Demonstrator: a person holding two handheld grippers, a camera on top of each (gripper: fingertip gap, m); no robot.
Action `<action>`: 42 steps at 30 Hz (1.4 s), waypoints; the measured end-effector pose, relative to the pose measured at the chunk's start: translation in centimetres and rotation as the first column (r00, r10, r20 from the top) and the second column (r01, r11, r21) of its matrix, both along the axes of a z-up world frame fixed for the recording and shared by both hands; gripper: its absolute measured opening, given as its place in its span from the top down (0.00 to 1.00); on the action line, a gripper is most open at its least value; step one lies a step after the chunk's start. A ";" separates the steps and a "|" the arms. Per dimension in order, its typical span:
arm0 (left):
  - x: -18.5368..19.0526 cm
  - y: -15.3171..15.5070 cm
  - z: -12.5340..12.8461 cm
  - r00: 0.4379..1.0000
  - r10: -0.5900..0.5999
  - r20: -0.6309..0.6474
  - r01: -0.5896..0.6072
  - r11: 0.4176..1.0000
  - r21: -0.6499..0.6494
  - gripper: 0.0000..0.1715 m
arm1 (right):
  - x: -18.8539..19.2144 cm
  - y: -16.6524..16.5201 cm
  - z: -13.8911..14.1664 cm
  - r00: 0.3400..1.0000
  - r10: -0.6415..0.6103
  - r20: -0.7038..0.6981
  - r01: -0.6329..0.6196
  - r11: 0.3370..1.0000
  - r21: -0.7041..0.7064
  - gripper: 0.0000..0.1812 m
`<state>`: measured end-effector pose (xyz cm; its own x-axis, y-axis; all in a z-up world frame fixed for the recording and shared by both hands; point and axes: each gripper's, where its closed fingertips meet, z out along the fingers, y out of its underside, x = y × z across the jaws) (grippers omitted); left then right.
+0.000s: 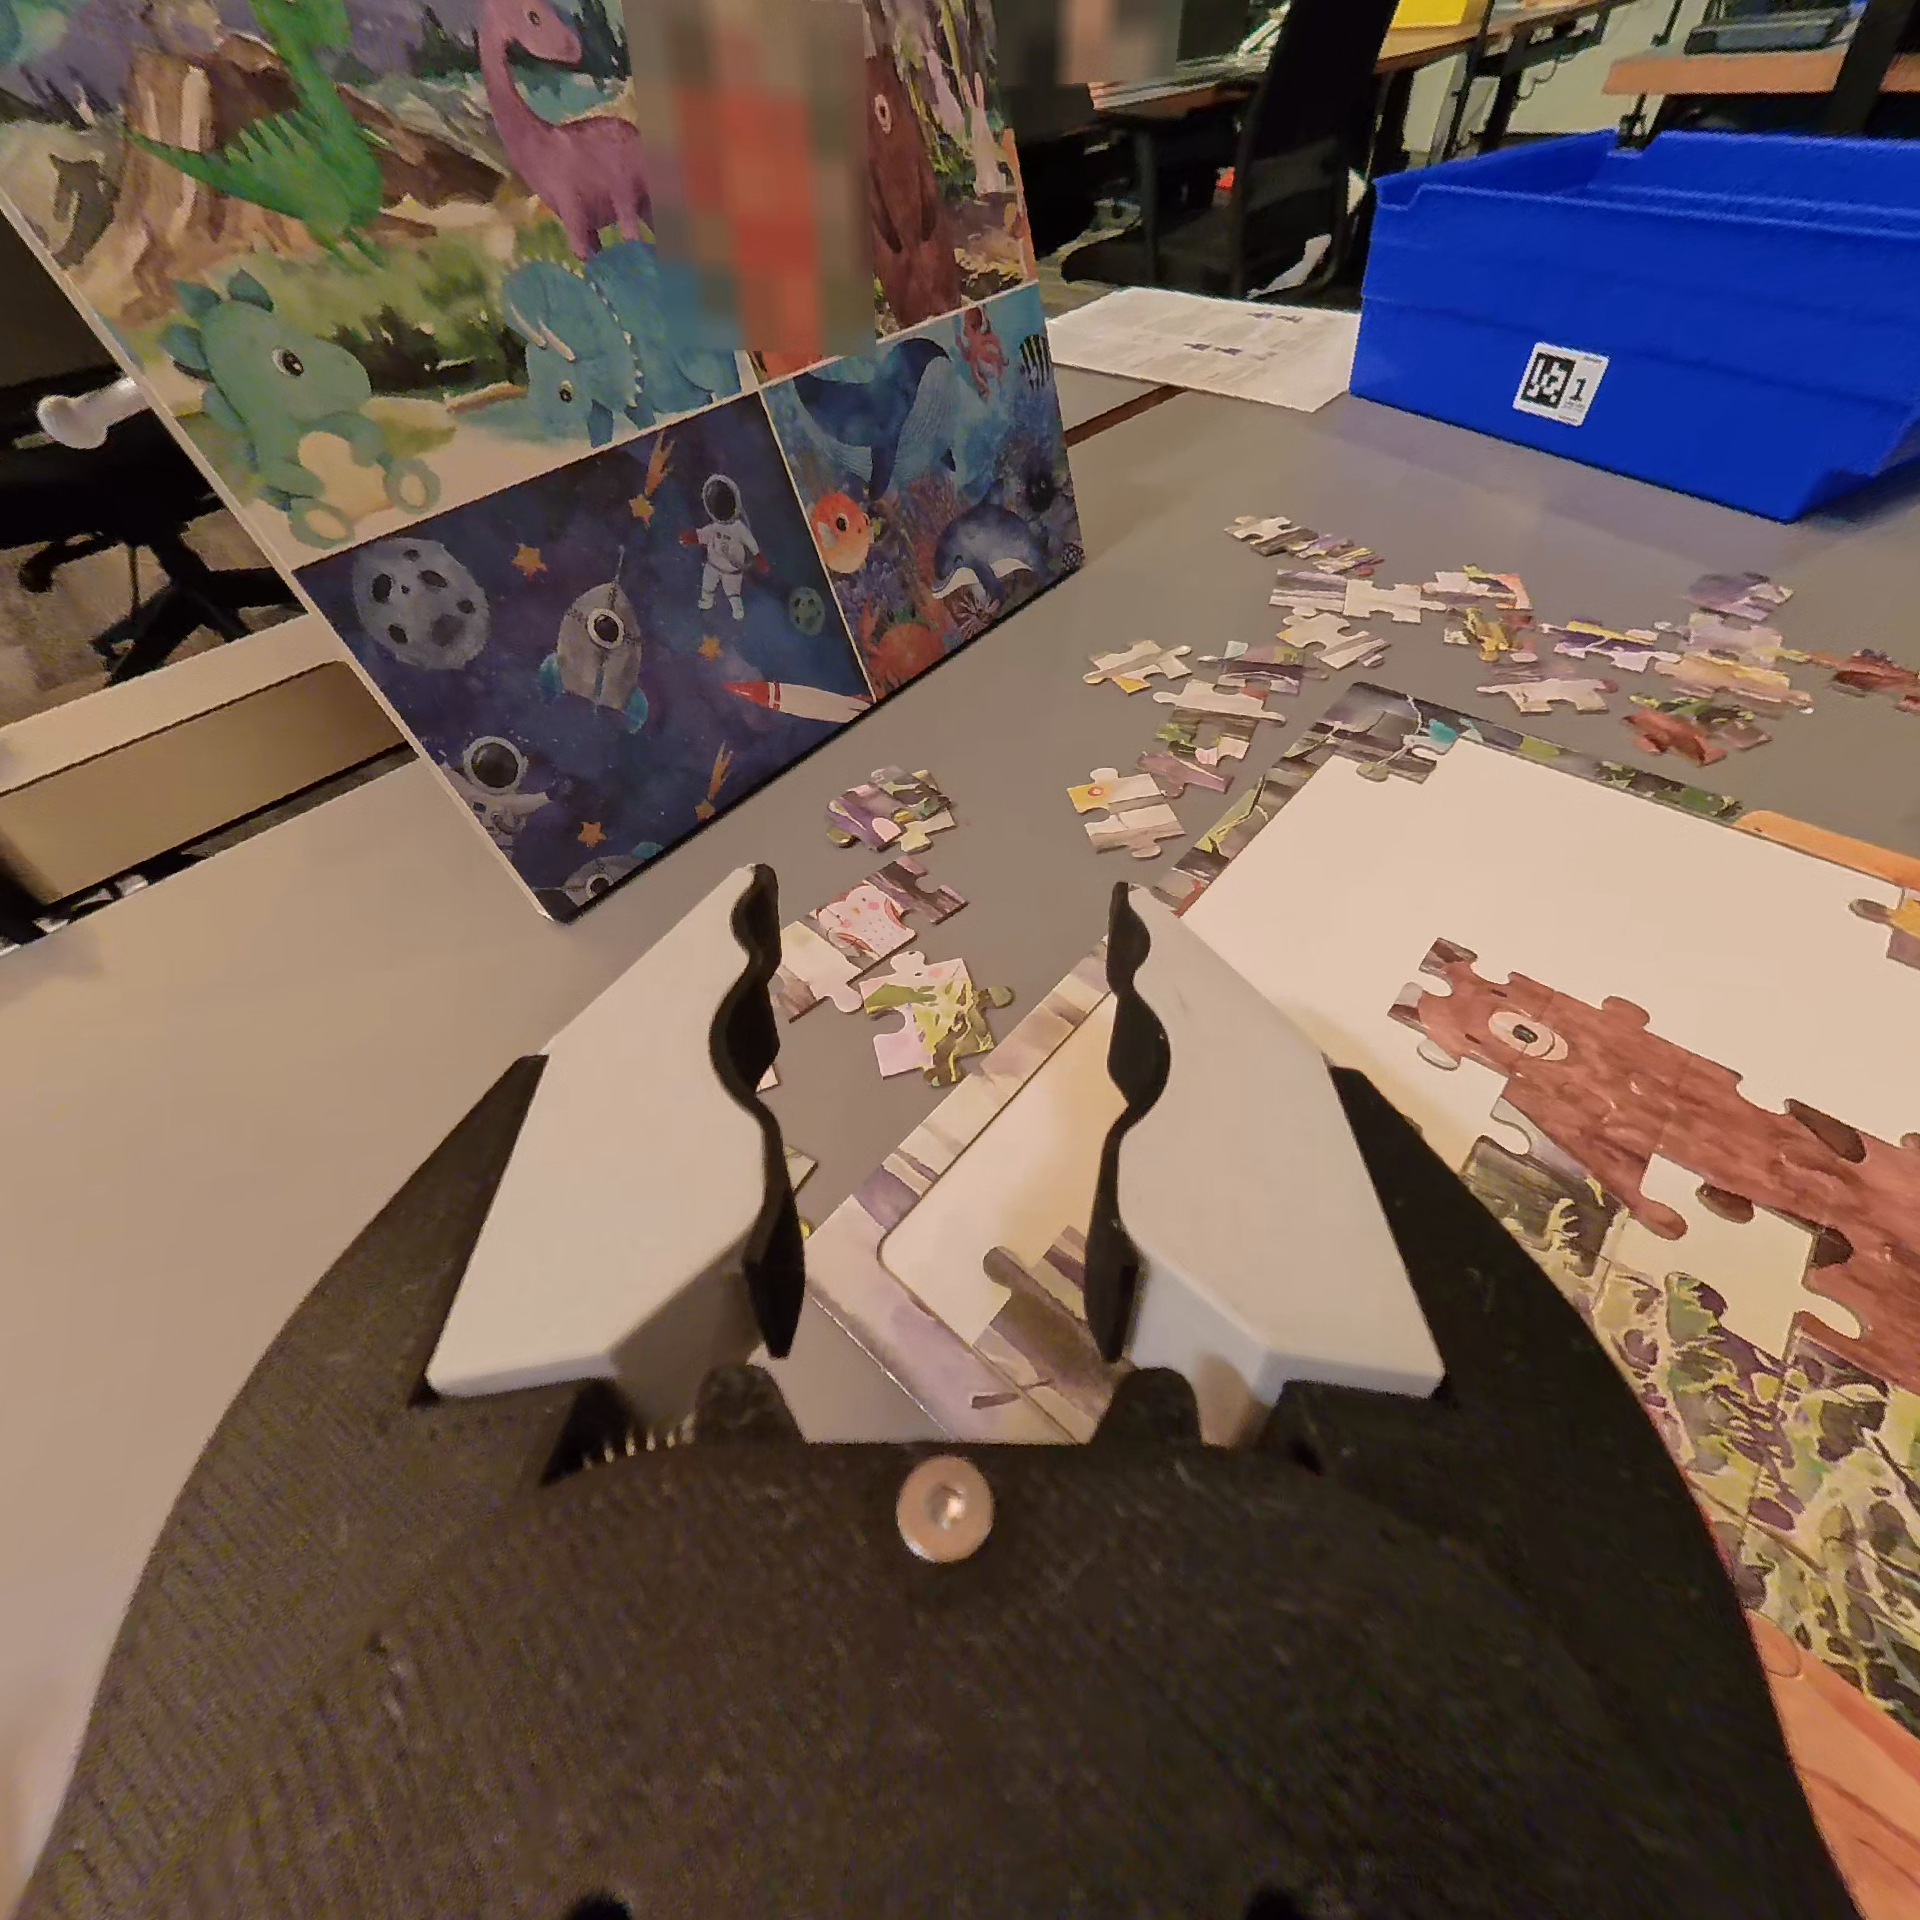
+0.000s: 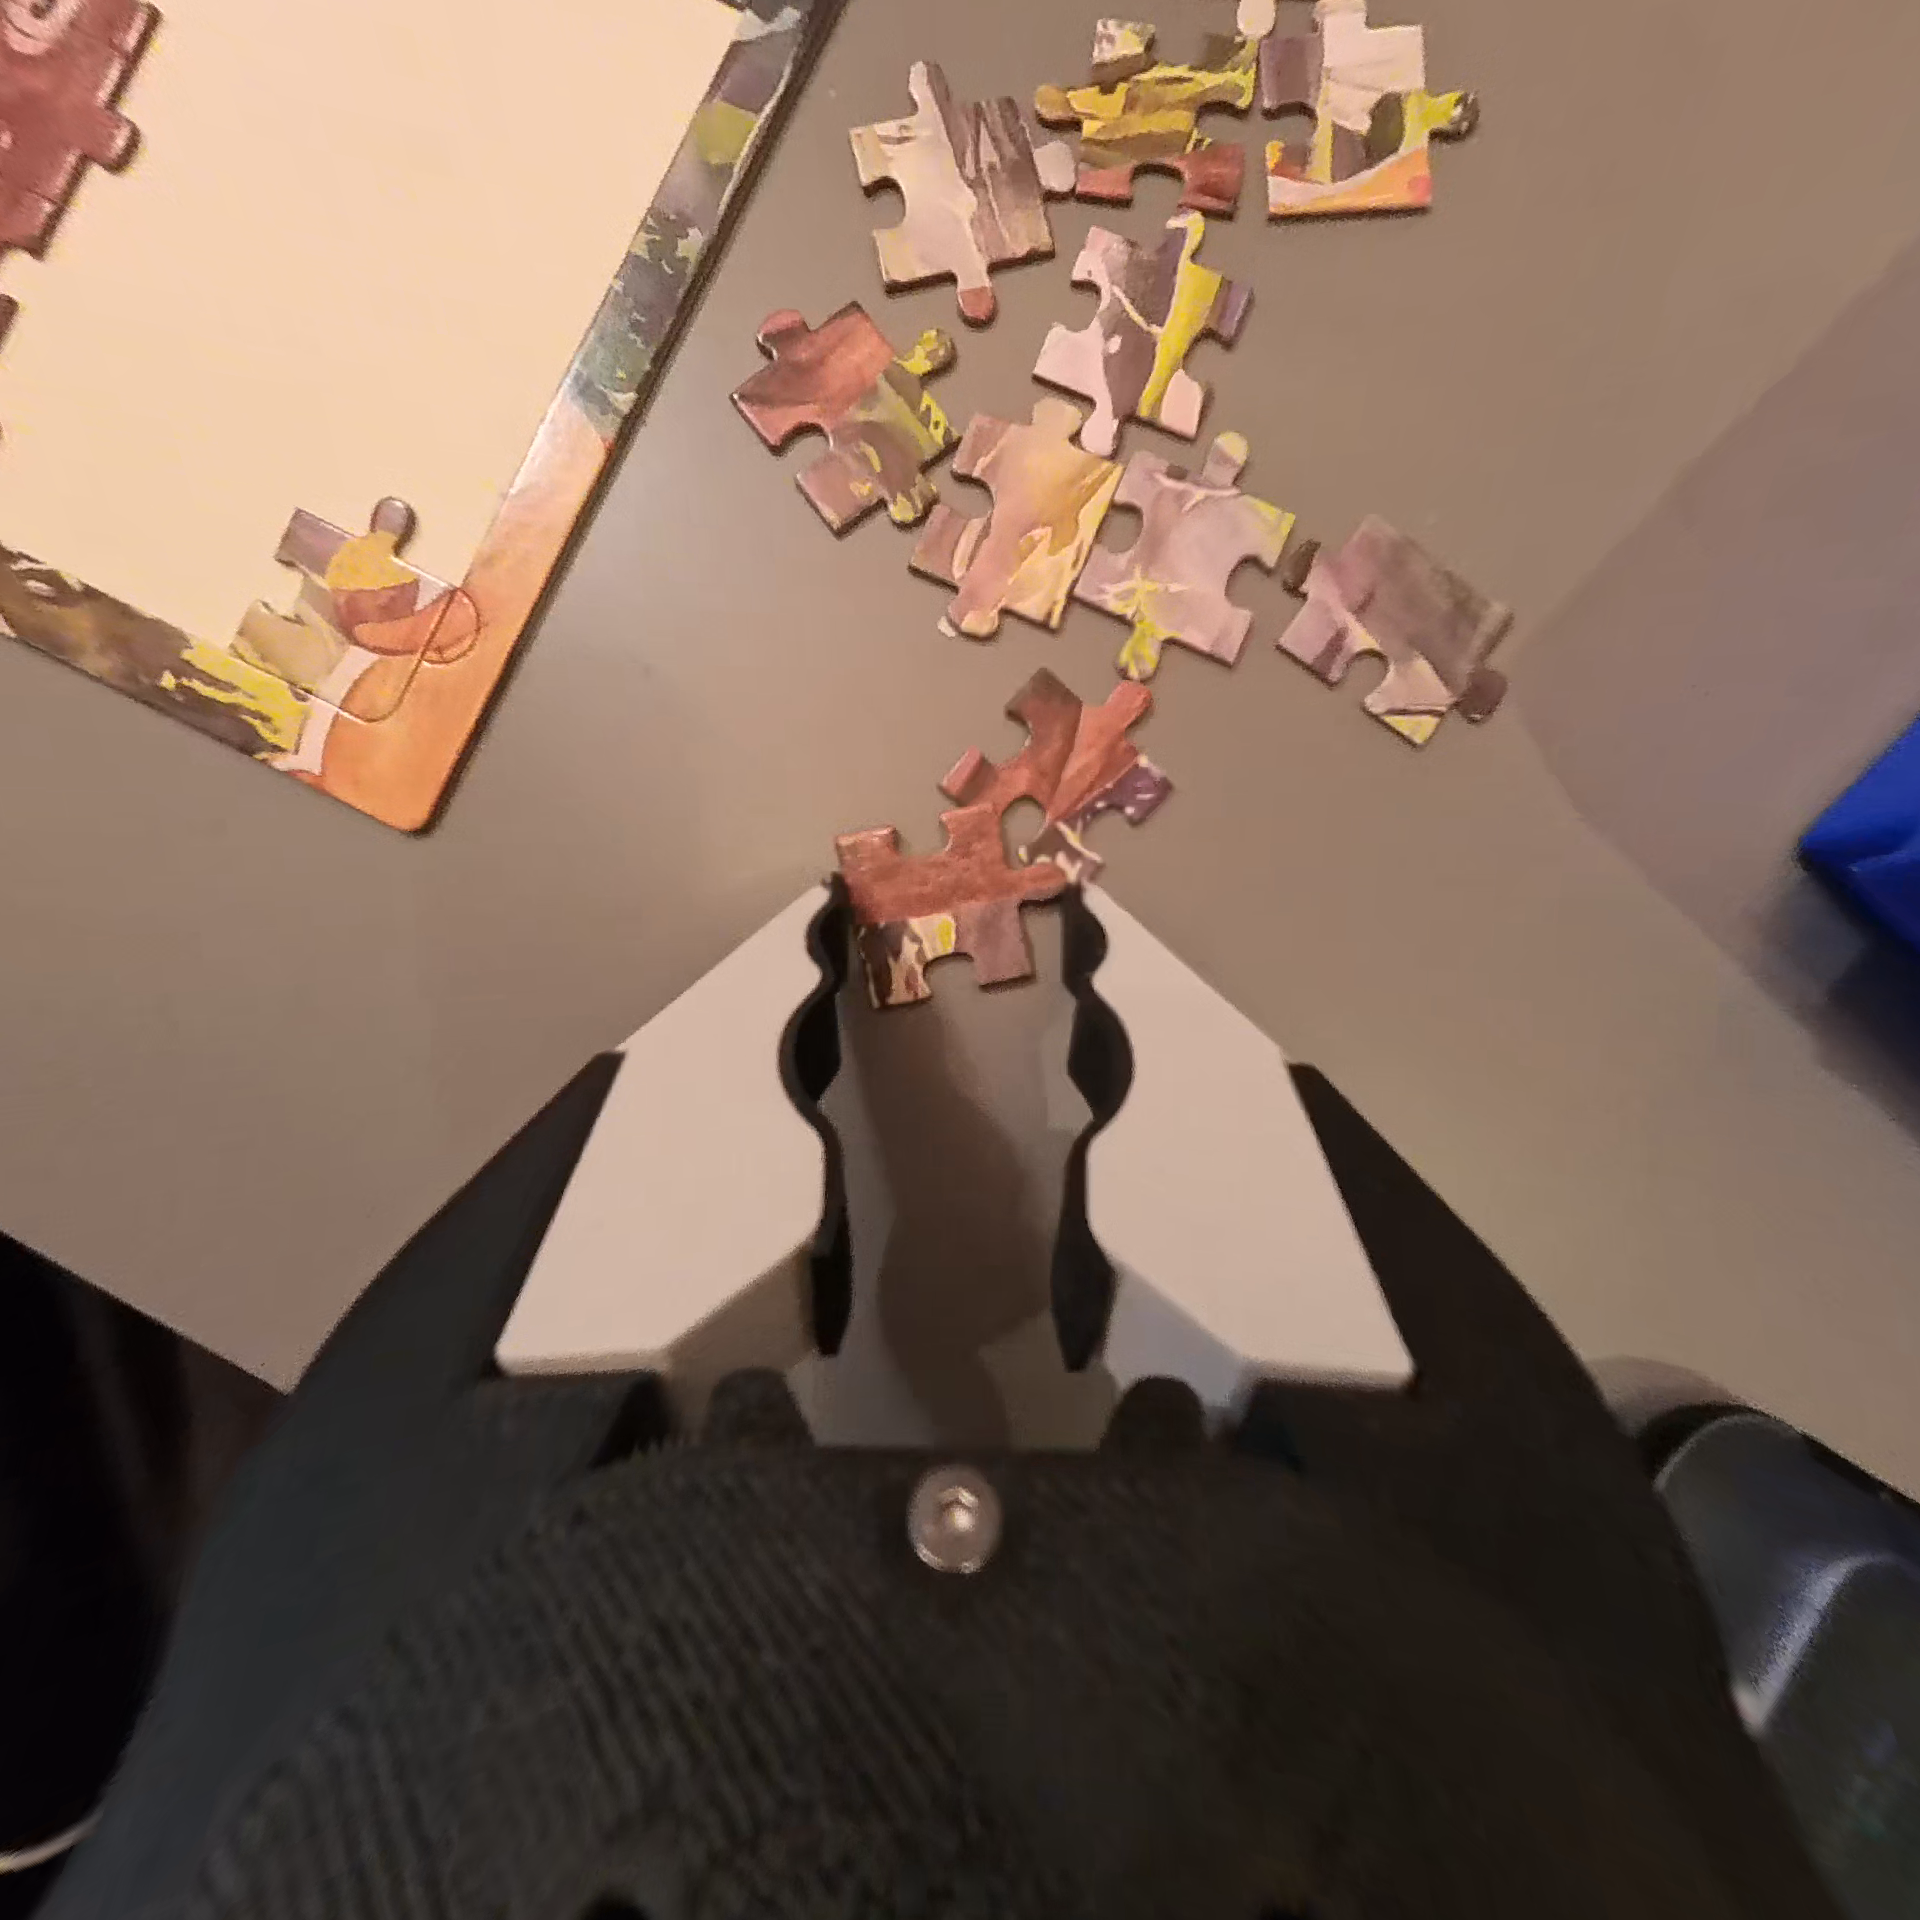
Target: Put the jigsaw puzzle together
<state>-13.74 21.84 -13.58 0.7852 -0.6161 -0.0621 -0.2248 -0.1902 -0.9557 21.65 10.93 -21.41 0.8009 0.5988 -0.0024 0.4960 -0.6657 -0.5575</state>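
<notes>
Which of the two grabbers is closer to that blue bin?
Probably the right. A corner of the blue bin shows just beside the right gripper, which holds a brown piece. The left gripper, open, sees the bin across the table.

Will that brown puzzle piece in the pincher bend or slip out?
The brown puzzle piece looks like thick flat card, so it probably stays stiff. The right gripper pinches only its thin edges, so it might twist or slip. It seems light, so a drop likely wouldn't hurt it.
</notes>
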 end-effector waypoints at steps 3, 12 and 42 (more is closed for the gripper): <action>0.0 0.0 0.1 1.000 0.003 -0.011 -0.002 1.000 0.007 0.64 | -0.5 0.0 0.0 1.000 0.029 -0.011 -0.028 1.000 0.010 0.79; -0.3 0.1 0.1 1.000 0.009 -0.003 -0.009 1.000 0.007 0.64 | -0.5 -0.6 0.6 0.996 0.078 -0.039 -0.078 0.997 0.006 0.79; 0.8 -0.3 -0.2 0.999 -0.024 -0.026 0.025 1.000 0.002 0.64 | 6.4 6.5 0.2 0.913 -0.390 -0.121 0.407 0.894 0.189 0.77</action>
